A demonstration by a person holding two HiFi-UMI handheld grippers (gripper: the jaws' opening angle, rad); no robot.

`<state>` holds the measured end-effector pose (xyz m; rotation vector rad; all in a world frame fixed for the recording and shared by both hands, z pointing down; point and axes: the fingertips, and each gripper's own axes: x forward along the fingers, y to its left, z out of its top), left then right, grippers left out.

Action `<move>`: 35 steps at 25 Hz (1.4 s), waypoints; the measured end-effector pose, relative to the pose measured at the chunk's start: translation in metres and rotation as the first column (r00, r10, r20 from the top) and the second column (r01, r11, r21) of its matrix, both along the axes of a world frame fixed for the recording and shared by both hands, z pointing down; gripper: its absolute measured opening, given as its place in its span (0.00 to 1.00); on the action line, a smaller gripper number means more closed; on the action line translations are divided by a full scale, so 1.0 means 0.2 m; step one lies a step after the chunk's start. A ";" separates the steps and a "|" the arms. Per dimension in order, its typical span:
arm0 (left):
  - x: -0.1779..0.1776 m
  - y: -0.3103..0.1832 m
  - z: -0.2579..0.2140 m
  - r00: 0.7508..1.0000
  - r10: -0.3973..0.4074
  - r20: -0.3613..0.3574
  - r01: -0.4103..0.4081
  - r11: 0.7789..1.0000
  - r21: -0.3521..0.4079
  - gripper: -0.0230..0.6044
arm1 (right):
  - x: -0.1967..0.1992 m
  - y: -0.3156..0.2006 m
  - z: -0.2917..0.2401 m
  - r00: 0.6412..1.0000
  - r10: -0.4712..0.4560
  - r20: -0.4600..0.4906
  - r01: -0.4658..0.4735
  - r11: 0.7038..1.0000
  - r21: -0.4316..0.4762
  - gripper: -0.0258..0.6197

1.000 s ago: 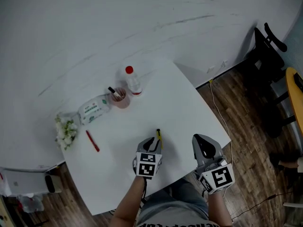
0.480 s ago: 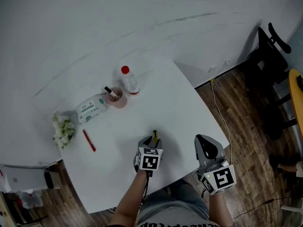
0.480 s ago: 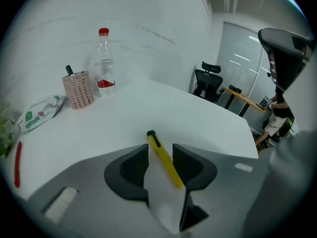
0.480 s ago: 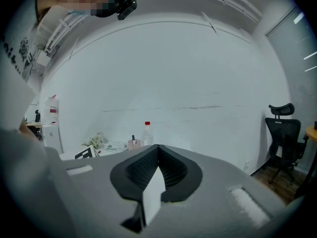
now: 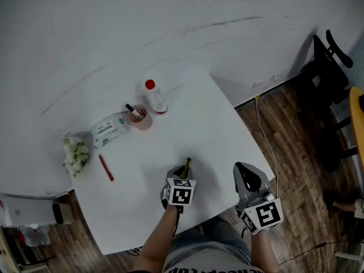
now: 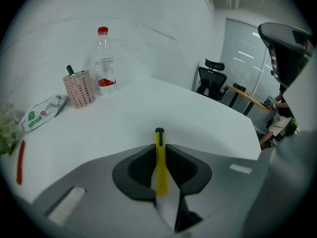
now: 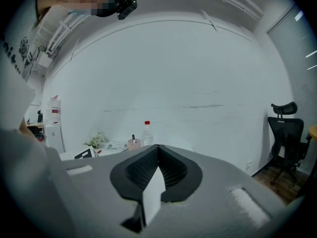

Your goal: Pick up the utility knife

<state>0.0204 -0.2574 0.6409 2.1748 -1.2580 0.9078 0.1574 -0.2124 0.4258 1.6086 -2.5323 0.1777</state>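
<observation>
**Change of state.** Compared with the head views from a second earlier, the left gripper (image 5: 183, 175) has dropped onto the yellow plastic utility knife with the black tip (image 6: 159, 163). Its jaws have just been closing. In the left gripper view the two dark pads now press on either side of the yellow handle, with the black tip projecting beyond them. The knife sits at lower centre of the head view, at the near part of the white tabletop (image 5: 216, 124). Whether it has left the surface cannot be told.

The right gripper (image 5: 243, 172) is at the lower right of that frame, beside the table's near edge. Its jaws are together with nothing between them.

**Meaning for the task.** The grasp appears made. What probably remains is the lift.

**Inventory.**
- Yellow utility knife: one.
- Hand-held grippers with marker cubes: two.
- Clear plastic bottle with a red cap (image 5: 154, 98): one.
- Pink perforated pen cup (image 5: 141, 118): one, holding a dark pen.
- White-and-green soft tissue packet (image 5: 108, 131): one.
- Red pen lying flat (image 5: 106, 168): one.
- Bunch of white flowers (image 5: 75, 154): one, at the left edge of the table.
</observation>
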 end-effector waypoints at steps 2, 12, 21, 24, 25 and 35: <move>0.00 0.00 0.00 1.000 -0.006 -0.020 0.005 1.000 -0.009 0.16 | 0.00 -0.01 0.00 1.000 -0.007 0.001 0.007 1.000 0.000 0.04; -0.09 0.01 -0.23 0.991 -0.056 -0.125 0.069 0.992 0.102 0.16 | -0.12 -0.04 -0.02 0.997 -0.076 0.020 0.076 0.997 0.007 0.04; -0.23 0.04 -0.52 0.970 -0.089 -0.226 0.146 0.957 0.249 0.16 | -0.24 -0.04 -0.05 0.992 -0.123 0.024 0.122 0.992 0.024 0.04; -0.26 0.06 -0.62 0.965 -0.080 -0.248 0.153 0.945 0.290 0.16 | -0.28 -0.04 -0.06 0.991 -0.131 0.023 0.131 0.991 0.028 0.04; -0.27 0.06 -0.64 0.965 -0.075 -0.252 0.152 0.940 0.304 0.16 | -0.29 -0.04 -0.06 0.991 -0.134 0.022 0.133 0.991 0.029 0.04; -0.34 0.13 -0.86 0.951 -0.038 -0.308 0.165 0.902 0.399 0.16 | -0.37 0.01 -0.11 0.990 -0.143 0.017 0.142 0.988 0.055 0.04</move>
